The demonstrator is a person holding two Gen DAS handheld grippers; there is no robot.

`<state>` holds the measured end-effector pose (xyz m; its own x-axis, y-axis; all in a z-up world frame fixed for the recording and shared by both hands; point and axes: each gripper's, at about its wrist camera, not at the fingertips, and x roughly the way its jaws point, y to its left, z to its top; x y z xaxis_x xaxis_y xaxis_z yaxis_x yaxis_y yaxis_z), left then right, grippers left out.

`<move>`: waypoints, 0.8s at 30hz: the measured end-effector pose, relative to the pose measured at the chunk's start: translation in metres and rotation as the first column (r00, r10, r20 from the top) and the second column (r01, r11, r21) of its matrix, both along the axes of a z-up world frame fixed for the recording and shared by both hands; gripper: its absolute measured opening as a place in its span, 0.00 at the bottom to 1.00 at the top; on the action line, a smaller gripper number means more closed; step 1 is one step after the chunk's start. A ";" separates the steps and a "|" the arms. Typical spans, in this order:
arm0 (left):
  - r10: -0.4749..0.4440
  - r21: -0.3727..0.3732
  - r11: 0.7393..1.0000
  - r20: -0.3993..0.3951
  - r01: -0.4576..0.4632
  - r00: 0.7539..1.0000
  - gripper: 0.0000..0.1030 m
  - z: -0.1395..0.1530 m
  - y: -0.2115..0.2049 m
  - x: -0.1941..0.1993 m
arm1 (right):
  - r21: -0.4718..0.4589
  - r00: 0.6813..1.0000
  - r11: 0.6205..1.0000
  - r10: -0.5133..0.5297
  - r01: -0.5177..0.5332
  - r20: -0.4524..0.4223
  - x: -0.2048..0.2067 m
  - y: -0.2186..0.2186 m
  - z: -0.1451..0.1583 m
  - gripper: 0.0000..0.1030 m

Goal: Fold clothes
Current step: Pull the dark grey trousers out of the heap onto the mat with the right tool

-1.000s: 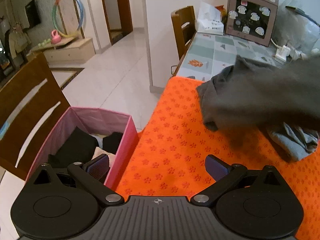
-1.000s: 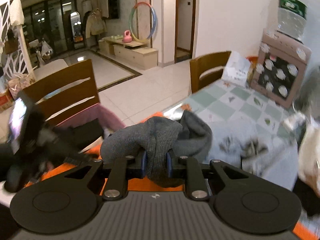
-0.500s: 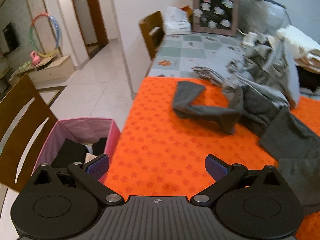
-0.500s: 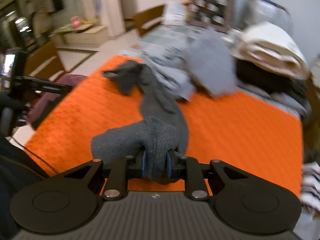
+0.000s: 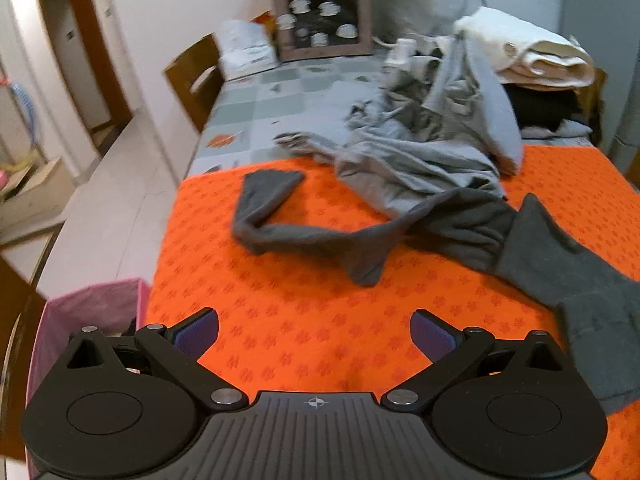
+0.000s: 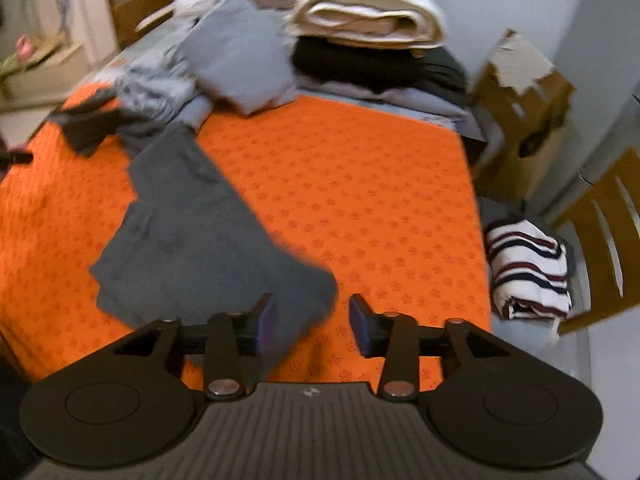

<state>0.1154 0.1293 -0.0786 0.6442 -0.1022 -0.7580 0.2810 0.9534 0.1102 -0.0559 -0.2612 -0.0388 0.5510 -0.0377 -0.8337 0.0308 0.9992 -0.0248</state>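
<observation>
A dark grey garment [image 6: 188, 220] lies stretched across the orange mat [image 6: 360, 184], and its near corner falls between the fingers of my right gripper [image 6: 313, 316]. Those jaws are opening; the pads stand apart from the cloth. In the left wrist view the same garment [image 5: 460, 232] runs from a sleeve end at the mat's far left to the right edge. My left gripper [image 5: 316, 330] hovers over bare mat [image 5: 280, 312], wide open with nothing in it.
A light grey garment [image 5: 420, 152] is heaped at the mat's far side. Folded cream and black clothes [image 6: 372, 28] are stacked behind. A striped folded piece [image 6: 528, 268] sits on a chair at the right. A pink bin [image 5: 88, 312] stands beside the table's left edge.
My right gripper carried the dark grey garment down onto the mat and its jaws spread apart, letting go. The left gripper swung right, from over the pink bin to over the mat.
</observation>
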 end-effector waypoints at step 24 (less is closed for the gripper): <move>-0.259 0.041 0.964 -0.054 0.262 0.964 0.78 -0.023 -0.057 0.087 | 0.102 0.981 0.975 0.194 -0.195 0.023 0.166 0.108 -0.059 0.64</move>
